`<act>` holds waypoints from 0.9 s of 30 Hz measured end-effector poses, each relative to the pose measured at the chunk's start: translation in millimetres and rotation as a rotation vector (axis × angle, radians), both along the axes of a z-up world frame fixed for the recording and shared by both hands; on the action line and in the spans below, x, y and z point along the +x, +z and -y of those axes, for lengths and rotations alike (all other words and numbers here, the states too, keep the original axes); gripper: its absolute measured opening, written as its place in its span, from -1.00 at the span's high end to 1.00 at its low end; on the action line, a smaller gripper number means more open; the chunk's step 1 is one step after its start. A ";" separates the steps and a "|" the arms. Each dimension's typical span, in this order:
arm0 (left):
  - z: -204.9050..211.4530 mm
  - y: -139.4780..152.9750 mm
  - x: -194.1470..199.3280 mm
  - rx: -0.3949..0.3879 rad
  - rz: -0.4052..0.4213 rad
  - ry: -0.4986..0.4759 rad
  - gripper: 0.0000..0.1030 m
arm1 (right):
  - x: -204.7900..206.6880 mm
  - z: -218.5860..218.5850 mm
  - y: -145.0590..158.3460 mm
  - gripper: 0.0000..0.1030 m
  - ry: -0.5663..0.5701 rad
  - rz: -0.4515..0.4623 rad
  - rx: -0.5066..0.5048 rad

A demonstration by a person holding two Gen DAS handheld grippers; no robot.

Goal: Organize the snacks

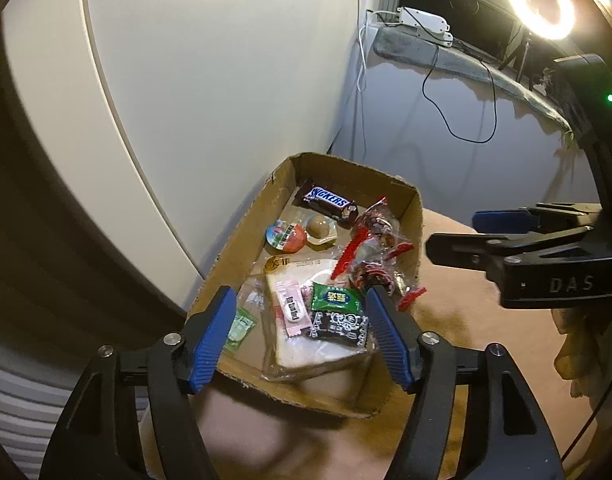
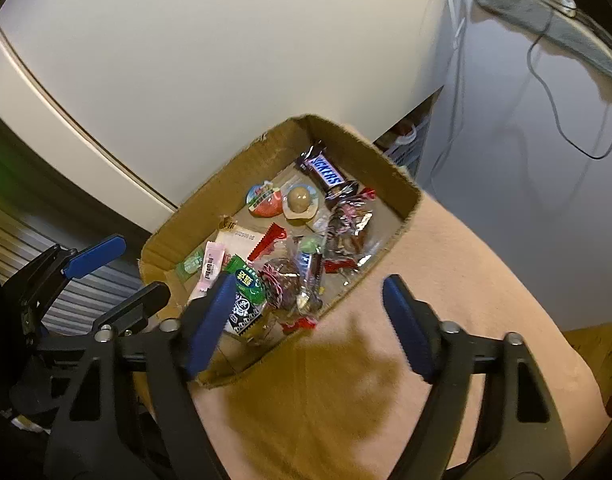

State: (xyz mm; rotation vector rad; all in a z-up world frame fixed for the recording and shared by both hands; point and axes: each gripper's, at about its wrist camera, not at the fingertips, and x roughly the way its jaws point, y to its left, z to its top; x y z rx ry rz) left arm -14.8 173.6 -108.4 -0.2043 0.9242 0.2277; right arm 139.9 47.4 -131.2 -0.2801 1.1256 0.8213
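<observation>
Cardboard box (image 1: 242,240) lengthwise away (Snickers (image 1: 328,199) crosswise)

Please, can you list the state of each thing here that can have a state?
Brown cardboard box: open on top, holding snacks.
Brown Snickers bar: wrapped, lying flat in the box.
Clear-bagged slice of white bread: sealed, under small packets.
White ring light: switched on.
Left gripper: open, empty.
Right gripper: open, empty.

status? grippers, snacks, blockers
Left gripper and right gripper: jaws open, empty. Snacks lie loose in the brown cardboard box, brown Snickers bar at its far end. Nothing blocking.
</observation>
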 end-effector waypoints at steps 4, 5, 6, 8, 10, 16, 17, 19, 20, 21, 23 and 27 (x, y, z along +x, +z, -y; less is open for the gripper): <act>9.2 7.4 -5.1 0.017 0.008 -0.001 -0.39 | -5.5 20.0 10.1 -0.54 -0.028 0.010 0.023; 11.5 8.8 -6.0 0.019 0.009 0.000 -0.40 | -7.1 24.7 12.4 -0.54 -0.034 0.016 0.024; 14.4 11.3 -7.5 0.022 0.013 0.001 -0.42 | -9.0 29.5 15.1 -0.54 -0.040 0.026 0.026; 19.0 15.0 -10.1 0.033 0.020 0.005 -0.47 | -13.9 40.3 20.4 -0.54 -0.054 0.046 0.030; 23.3 18.1 -12.5 0.041 0.024 0.008 -0.47 | -18.7 50.8 25.1 -0.54 -0.070 0.060 0.034; 34.9 25.8 -22.7 0.057 0.033 0.007 -0.48 | -35.5 78.0 34.3 -0.54 -0.109 0.113 0.034; 36.6 26.9 -24.5 0.060 0.033 0.010 -0.49 | -38.5 82.5 35.5 -0.54 -0.115 0.118 0.035; 39.2 29.9 -29.1 0.059 0.037 0.019 -0.50 | -44.8 91.7 37.9 -0.54 -0.128 0.123 0.040; 40.2 31.2 -31.0 0.055 0.038 0.022 -0.51 | -47.0 95.1 38.9 -0.54 -0.132 0.126 0.042; 40.9 32.4 -33.1 0.051 0.041 0.024 -0.52 | -49.6 98.6 39.7 -0.54 -0.137 0.131 0.044; 42.6 34.6 -35.5 0.049 0.045 0.028 -0.54 | -55.0 104.2 41.9 -0.54 -0.147 0.140 0.046; 47.0 38.5 -39.9 0.050 0.050 0.029 -0.54 | -61.6 113.2 45.6 -0.54 -0.162 0.150 0.056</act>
